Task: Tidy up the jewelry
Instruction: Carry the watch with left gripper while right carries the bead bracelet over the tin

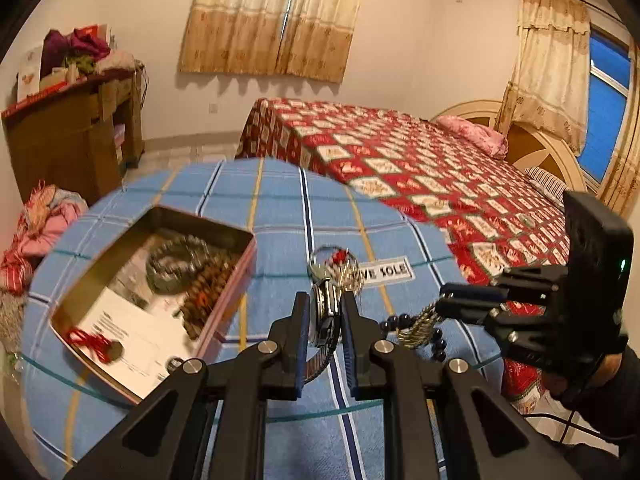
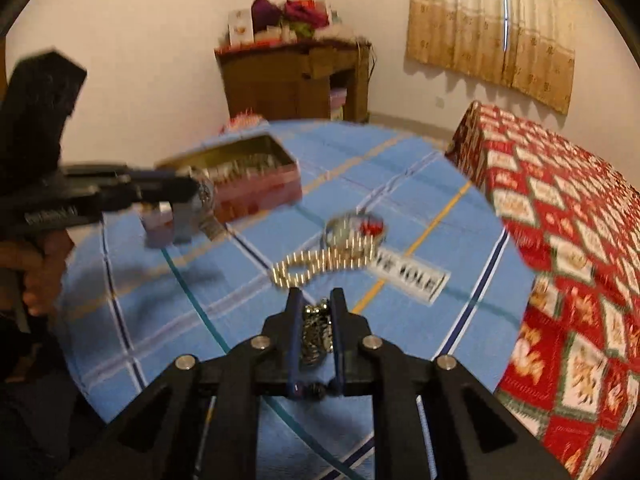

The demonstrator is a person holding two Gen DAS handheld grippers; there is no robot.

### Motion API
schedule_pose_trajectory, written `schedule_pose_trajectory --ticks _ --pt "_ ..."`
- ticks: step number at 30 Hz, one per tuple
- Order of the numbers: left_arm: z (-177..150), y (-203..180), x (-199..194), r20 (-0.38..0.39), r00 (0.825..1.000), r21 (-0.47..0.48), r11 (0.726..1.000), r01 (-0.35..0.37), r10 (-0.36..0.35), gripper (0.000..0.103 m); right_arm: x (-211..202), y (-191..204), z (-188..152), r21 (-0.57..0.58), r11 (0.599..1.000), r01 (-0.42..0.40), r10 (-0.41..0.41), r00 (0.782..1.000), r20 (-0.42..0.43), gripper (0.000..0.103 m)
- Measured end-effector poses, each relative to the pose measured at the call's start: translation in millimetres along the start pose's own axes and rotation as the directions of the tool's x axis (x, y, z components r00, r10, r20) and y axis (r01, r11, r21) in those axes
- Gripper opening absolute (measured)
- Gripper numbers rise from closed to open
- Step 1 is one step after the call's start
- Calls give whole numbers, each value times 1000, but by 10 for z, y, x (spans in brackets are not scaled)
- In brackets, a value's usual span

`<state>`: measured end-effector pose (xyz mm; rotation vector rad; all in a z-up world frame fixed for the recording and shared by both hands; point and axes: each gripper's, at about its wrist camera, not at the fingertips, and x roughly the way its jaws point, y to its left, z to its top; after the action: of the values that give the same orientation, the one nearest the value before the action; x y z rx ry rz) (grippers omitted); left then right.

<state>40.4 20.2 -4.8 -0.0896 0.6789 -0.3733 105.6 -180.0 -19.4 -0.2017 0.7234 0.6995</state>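
Observation:
My left gripper [image 1: 326,300] is shut on a silver wristwatch [image 1: 325,318] and holds it above the blue checked tablecloth [image 1: 280,208]. It also shows in the right wrist view [image 2: 192,188]. An open tin box [image 1: 156,280] with bead bracelets and a red cord lies to its left. My right gripper [image 2: 316,298] is shut on a silver chain bracelet [image 2: 316,336], with dark beads hanging below; it shows in the left wrist view [image 1: 444,306]. A gold bead bracelet [image 2: 316,264] and a ring with a red charm [image 2: 356,228] lie on the table.
A white label with black letters [image 2: 408,278] lies on the cloth. A bed with a red patterned cover [image 1: 420,168] stands to the right of the round table. A wooden cabinet [image 2: 292,80] stands by the far wall.

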Motion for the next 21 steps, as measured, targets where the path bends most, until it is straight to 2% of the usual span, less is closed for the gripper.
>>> schedule_pose_trajectory --ticks 6,11,15,21 --pt "187 107 -174 48 998 15 999 -29 28 15 -116 46 318 -19 1000 -23 24 998 54 16" --pt "327 280 -301 79 995 23 997 -70 68 15 -144 172 609 -79 997 -27 34 995 91 16" --pt "378 481 -321 80 990 12 993 -117 115 15 -74 291 828 -110 993 -45 58 992 116 16" --pt "394 834 -260 53 982 -23 983 -181 182 15 175 510 1110 -123 985 -119 135 983 125 16"
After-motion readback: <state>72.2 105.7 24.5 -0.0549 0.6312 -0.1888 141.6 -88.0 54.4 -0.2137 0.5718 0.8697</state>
